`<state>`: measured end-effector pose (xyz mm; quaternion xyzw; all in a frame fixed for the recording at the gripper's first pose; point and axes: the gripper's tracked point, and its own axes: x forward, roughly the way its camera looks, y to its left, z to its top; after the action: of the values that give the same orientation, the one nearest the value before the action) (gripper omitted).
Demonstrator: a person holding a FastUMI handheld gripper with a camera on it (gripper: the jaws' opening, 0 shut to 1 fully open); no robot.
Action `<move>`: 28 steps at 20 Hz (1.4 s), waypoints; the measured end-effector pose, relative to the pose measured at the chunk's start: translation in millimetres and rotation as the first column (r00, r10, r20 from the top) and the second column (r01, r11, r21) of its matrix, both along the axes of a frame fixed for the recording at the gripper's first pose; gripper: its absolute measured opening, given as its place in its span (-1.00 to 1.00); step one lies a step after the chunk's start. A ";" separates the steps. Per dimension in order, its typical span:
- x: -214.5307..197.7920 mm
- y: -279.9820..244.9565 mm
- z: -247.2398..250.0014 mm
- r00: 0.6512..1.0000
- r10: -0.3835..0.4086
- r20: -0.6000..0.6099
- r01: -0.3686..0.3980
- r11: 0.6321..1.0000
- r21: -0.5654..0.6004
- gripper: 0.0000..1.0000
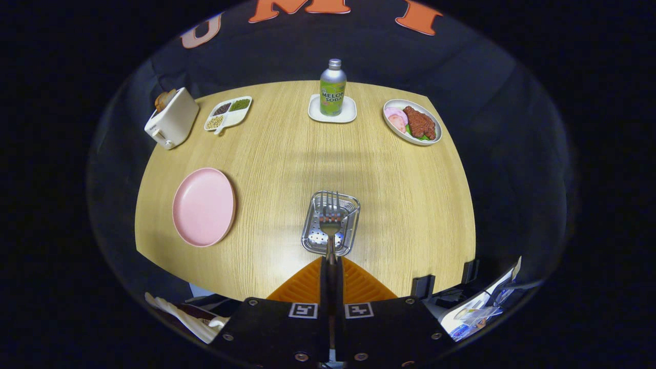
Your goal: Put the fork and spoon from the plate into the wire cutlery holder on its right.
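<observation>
Wooden table (287,169) fills the booth. Gripper (330,261) fingers are clamped together on the fork (331,220) handle, its tines over the wire cutlery holder (330,224) just ahead. Left of the holder, the pink plate (204,206) lies bare.

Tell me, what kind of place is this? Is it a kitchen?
Probably a pretend dining table in a test booth, not a real kitchen. A toaster, a soda bottle and a plate of food sit on it, while the gripper holds a fork over the wire cutlery holder.
</observation>
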<state>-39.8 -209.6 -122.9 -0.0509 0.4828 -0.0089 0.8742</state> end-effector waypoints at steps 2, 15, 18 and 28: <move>2.3 -1.3 -6.8 0.998 0.020 -0.051 -0.021 1.000 -0.015 -0.90; 21.1 -1.2 -37.3 0.966 0.071 -0.248 -0.085 0.995 -0.045 -0.90; 28.3 3.5 -38.3 0.967 0.066 -0.248 -0.080 0.996 -0.044 -0.85; 39.2 10.1 -10.1 0.999 0.024 -0.045 -0.023 1.000 0.021 0.54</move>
<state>-0.6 -199.5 -133.0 -0.0479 0.5020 0.0072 0.8635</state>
